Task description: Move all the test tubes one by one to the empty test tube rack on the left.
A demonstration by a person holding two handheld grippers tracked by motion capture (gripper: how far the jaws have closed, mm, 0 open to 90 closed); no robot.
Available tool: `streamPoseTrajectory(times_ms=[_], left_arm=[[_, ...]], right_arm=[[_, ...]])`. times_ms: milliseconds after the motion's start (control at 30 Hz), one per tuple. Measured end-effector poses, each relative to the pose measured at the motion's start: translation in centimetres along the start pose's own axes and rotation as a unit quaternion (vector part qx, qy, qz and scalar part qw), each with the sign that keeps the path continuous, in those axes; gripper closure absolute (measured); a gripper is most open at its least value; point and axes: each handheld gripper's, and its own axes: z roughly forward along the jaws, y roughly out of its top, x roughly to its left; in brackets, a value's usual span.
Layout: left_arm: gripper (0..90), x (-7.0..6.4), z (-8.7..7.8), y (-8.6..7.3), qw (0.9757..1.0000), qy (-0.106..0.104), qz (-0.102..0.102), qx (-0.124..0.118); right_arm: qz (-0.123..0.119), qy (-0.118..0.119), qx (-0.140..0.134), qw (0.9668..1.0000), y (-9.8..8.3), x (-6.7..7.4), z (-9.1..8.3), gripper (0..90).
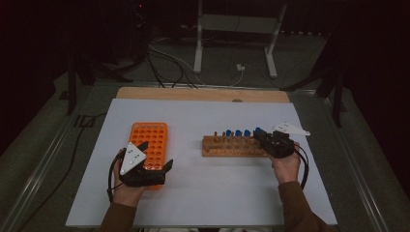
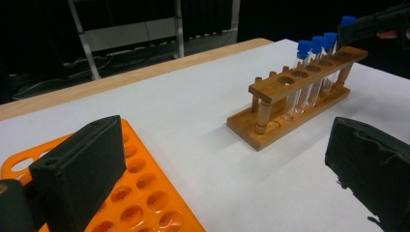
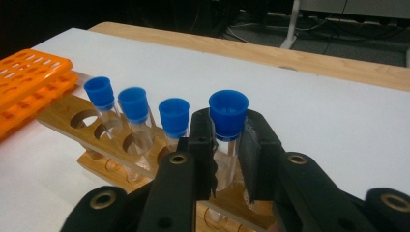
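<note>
Blue-capped test tube (image 3: 227, 140) stands upright at the end of the wooden test-tube rack (image 1: 232, 146) nearest the person's right hand, and the right gripper (image 3: 226, 150) is clenched on it — its two black jaws press the clear glass from either side just below the cap. Three more capped tubes (image 3: 140, 121) stand in a row in the holes next to it, each upright and apart from its neighbour; several other holes of the rack hold nothing. The rack lies right of centre on the white table cover (image 1: 208, 193), its long side running across the table.

Well apart from it, to the left, sits an orange plastic tube rack (image 1: 151, 140) full of round holes. The left gripper (image 1: 145, 166) rests over the near end of this orange rack — its jaws spread wide, one above the orange grid and the other off its edge, with nothing between them.
</note>
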Motion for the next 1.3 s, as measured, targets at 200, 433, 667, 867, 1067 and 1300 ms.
streamPoseTrajectory(times_ms=[200, 433, 667, 867, 1067, 1300], left_arm=[[1.4, 0.0, 0.1, -0.1, 1.0, -0.002, -0.001, 0.003], [1.4, -0.1, 0.2, -0.1, 1.0, -0.004, -0.004, 0.005], [1.4, -0.1, 0.3, -0.1, 0.9999, -0.006, -0.005, 0.007], [1.4, -0.3, 0.3, 0.1, 0.9999, -0.01, -0.004, 0.006], [1.4, -0.7, 0.6, 0.4, 0.9998, -0.017, -0.003, 0.006], [2.0, -1.2, 1.0, 0.7, 0.9996, -0.027, 0.0, 0.005]], right_arm=[[-0.003, -0.001, -0.01, 0.9999, 0.5, 0.1, -0.5, 76.9], [-0.005, 0.0, -0.024, 0.9997, 1.2, 0.2, -1.4, 77.0], [-0.017, 0.0, -0.035, 0.9992, 2.2, 0.6, -2.4, 77.0], [-0.029, 0.003, -0.045, 0.9986, 3.0, 1.2, -3.5, 77.0], [-0.039, 0.01, -0.052, 0.9978, 3.5, 1.7, -4.6, 77.1], [-0.043, 0.034, -0.051, 0.9972, 3.3, 3.0, -4.6, 77.0]])
